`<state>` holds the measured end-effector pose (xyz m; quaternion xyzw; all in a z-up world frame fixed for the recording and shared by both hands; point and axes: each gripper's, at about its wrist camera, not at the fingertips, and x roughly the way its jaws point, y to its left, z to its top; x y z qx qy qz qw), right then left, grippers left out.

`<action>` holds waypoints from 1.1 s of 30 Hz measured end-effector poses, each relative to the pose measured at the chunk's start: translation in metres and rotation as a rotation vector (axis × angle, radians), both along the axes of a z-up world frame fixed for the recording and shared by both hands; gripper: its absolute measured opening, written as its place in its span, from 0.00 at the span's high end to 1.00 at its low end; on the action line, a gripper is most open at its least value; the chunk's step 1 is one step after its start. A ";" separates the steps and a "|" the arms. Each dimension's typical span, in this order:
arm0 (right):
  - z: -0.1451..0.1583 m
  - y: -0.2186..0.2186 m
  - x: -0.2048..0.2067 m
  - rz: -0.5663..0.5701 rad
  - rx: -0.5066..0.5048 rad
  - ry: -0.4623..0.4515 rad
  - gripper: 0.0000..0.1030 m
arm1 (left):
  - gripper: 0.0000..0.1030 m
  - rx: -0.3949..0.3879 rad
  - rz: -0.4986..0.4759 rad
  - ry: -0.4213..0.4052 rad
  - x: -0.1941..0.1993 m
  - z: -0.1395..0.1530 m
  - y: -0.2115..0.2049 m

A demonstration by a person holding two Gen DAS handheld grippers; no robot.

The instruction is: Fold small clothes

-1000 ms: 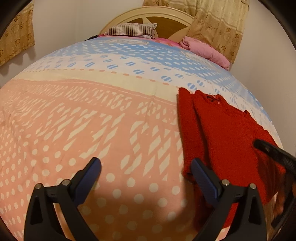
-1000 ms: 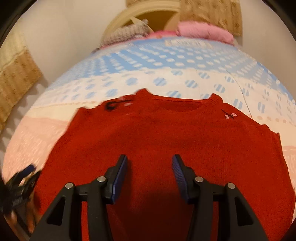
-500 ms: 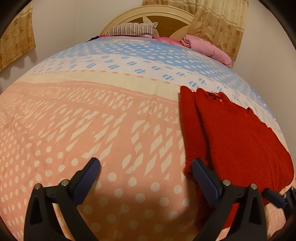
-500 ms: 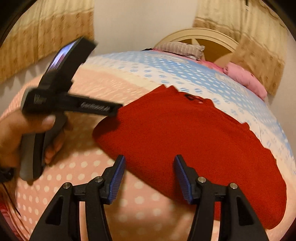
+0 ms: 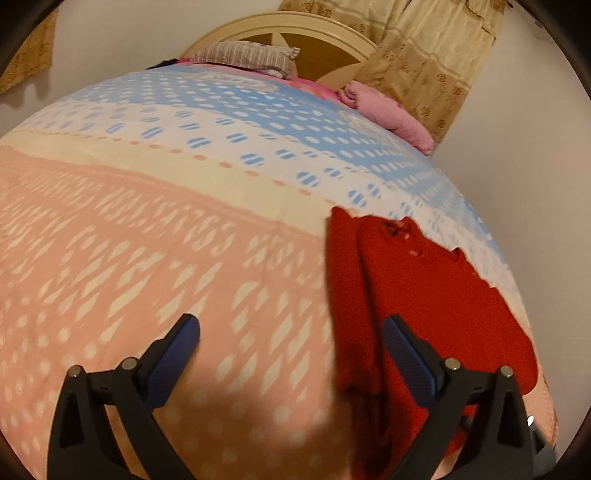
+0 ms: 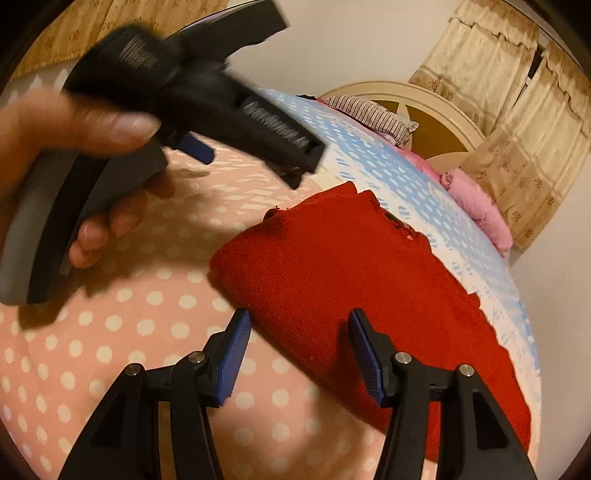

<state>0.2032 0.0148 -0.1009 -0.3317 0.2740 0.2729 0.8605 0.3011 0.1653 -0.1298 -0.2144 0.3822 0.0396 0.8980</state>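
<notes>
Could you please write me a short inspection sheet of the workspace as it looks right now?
Surface: bed with a patterned bedspread, pink with white dots near, blue and white farther off.
Job's things: one red sweater lies flat on the bedspread, its left sleeve folded in along the body.
Clutter: striped pillow and pink blanket at the headboard end.
Grippers: left gripper open, nothing between its fingers; right gripper open above the sweater's near edge, not gripping it. A hand holds the left gripper's handle.
Cables: nothing seen.
Surroundings: cream headboard, beige curtains, plain wall.
</notes>
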 end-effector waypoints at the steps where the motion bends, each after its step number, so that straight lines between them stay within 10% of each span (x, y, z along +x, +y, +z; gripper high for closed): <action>1: 0.000 0.002 0.002 0.000 -0.003 -0.004 0.45 | 0.01 -0.007 -0.022 0.005 0.009 0.001 -0.002; 15: -0.009 0.017 0.000 -0.015 -0.050 -0.072 0.46 | 0.21 -0.107 -0.158 0.033 0.067 -0.016 -0.027; 17: -0.010 0.018 -0.002 -0.015 -0.057 -0.079 0.47 | 0.52 -0.133 -0.188 0.036 0.069 -0.016 -0.026; 18: -0.010 0.017 -0.002 -0.012 -0.054 -0.077 0.51 | 0.87 -0.156 -0.217 0.057 0.072 -0.018 -0.027; 20: -0.009 0.016 -0.002 0.013 -0.039 -0.044 0.76 | 0.86 -0.193 -0.228 0.063 0.073 -0.017 -0.024; 23: -0.008 0.015 -0.002 0.020 -0.036 -0.031 0.87 | 0.86 -0.247 -0.205 0.061 0.070 -0.014 -0.018; 33: 0.028 -0.029 -0.005 -0.033 0.185 0.009 0.92 | 0.87 -0.359 -0.193 -0.011 0.065 0.013 -0.024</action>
